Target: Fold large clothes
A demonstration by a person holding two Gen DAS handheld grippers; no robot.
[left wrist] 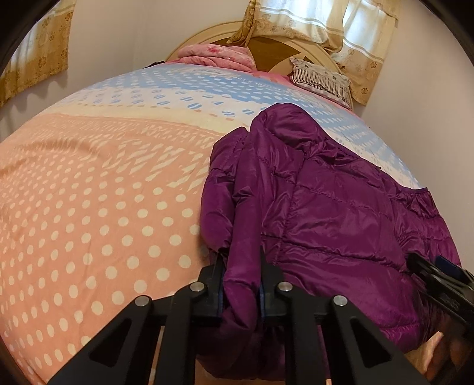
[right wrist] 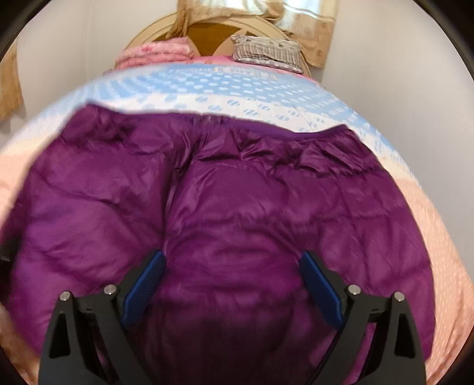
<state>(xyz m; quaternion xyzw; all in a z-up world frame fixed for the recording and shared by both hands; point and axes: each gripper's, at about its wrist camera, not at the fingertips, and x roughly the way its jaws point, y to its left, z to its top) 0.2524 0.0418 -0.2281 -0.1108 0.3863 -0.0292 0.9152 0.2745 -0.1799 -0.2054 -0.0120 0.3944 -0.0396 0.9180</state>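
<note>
A purple quilted down jacket lies on the bed, at the right in the left wrist view. My left gripper is shut on a fold of the jacket's left edge, probably a sleeve, which bunches up between the jaws. In the right wrist view the jacket fills the middle, spread wide. My right gripper is open, its blue pads wide apart just above the jacket's near part. The right gripper also shows in the left wrist view at the jacket's right edge.
The bed has a sheet with pink and blue bands and white dots. A folded pink quilt and a patterned pillow lie by the round headboard. Beige curtains hang behind. Walls stand on both sides.
</note>
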